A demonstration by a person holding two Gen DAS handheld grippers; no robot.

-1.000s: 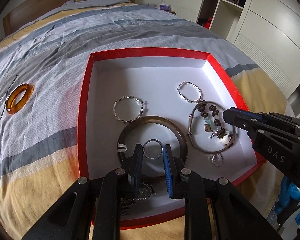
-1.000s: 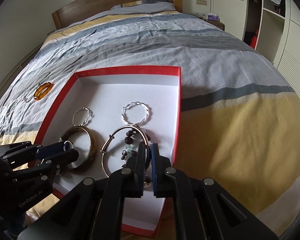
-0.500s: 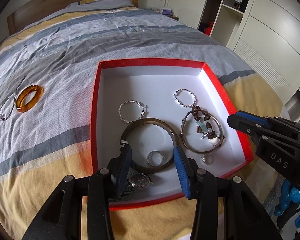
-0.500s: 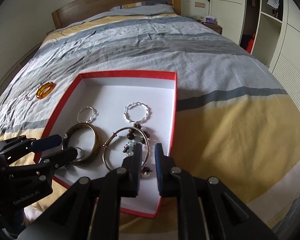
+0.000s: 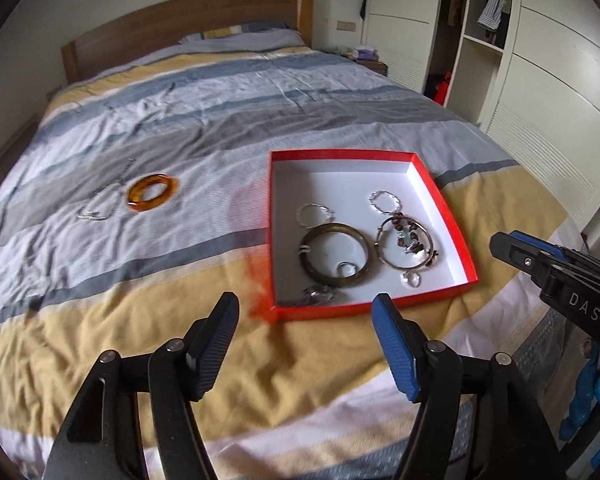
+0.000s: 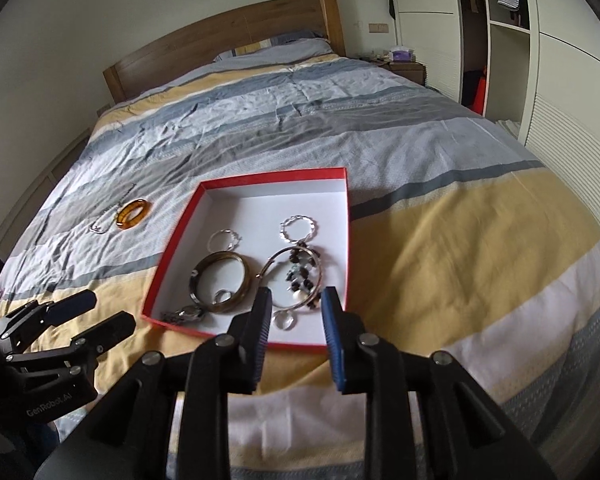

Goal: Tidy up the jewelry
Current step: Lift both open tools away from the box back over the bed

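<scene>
Though flat, amber bangle [image 5: 152, 193] left-right.

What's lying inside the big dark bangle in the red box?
A small silver ring lies inside the dark bangle, by its near rim, on the white floor of the red box. Nothing covers that area.

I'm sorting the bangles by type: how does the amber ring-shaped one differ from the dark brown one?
The amber bangle lies on the bedspread, outside the red box; the dark brown bangle lies inside it. The amber one is translucent orange with a thick band; the brown one is dull, dark and looks wider across. The brown bangle encircles a small silver ring; the amber one has nothing inside it. Both lie flat and ungripped.
</scene>
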